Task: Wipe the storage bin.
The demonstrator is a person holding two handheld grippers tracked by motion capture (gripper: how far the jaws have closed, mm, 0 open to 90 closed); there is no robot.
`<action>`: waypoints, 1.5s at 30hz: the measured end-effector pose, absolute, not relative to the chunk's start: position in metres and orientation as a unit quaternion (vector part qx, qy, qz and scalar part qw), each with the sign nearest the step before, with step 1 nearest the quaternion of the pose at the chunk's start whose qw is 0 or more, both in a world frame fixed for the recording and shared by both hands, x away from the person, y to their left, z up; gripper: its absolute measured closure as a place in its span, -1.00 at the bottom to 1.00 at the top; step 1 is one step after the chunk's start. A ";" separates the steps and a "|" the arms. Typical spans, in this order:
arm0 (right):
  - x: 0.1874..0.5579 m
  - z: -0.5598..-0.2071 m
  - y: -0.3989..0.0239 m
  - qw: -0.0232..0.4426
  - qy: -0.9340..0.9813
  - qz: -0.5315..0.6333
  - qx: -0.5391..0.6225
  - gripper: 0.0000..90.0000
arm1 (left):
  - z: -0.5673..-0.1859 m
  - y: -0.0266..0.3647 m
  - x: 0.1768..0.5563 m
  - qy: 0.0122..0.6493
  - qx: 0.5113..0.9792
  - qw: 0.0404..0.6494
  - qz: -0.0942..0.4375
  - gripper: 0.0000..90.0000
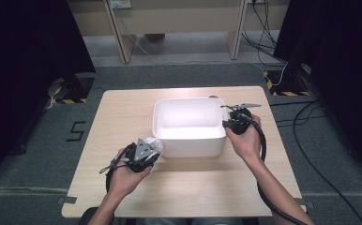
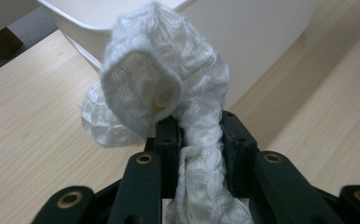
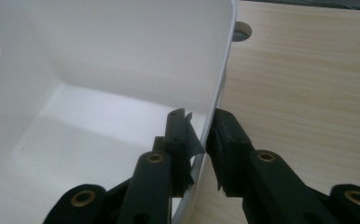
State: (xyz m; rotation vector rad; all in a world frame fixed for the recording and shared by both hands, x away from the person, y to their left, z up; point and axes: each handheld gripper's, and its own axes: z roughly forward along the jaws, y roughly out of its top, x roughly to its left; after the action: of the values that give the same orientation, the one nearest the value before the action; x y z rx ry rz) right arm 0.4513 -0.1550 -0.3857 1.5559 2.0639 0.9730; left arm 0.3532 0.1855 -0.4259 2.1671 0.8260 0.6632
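Observation:
A white knitted cloth [image 2: 169,79] bunches up out of my left gripper [image 2: 199,126], whose jaws are shut on its lower strand. In the high view that gripper [image 1: 152,149] sits at the front left corner of the white bin [image 1: 188,101], with the cloth [image 1: 154,143] against the bin's outer wall. My right gripper [image 3: 201,126] straddles the right rim of the bin [image 3: 122,56], one jaw inside and one outside, pads pressed on the wall. From above, the right gripper [image 1: 225,123] is at the bin's right edge. The bin's inside looks bare.
The bin stands mid-table on a light wooden tabletop [image 1: 193,183]. A round cable hole [image 3: 241,31] lies just behind the bin's far right corner. Cables [image 1: 305,117] run over the grey floor to the right, and desk legs stand beyond the table.

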 end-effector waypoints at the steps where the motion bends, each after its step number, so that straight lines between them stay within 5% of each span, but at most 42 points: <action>1: 0.451 -0.386 -0.155 0.190 0.734 0.346 0.553 0.71 | -0.425 0.185 0.352 0.325 0.839 0.357 0.252 0.59; 45: 0.451 -0.395 -0.146 0.210 0.752 0.329 0.532 0.68 | -0.454 0.177 0.370 0.332 0.848 0.324 0.255 0.60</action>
State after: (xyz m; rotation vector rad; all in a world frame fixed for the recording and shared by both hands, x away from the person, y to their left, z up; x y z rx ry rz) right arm 0.4513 -0.1460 -0.3946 1.4789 2.0896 0.9145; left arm 0.3702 0.1767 -0.4544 2.2250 0.8706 0.6680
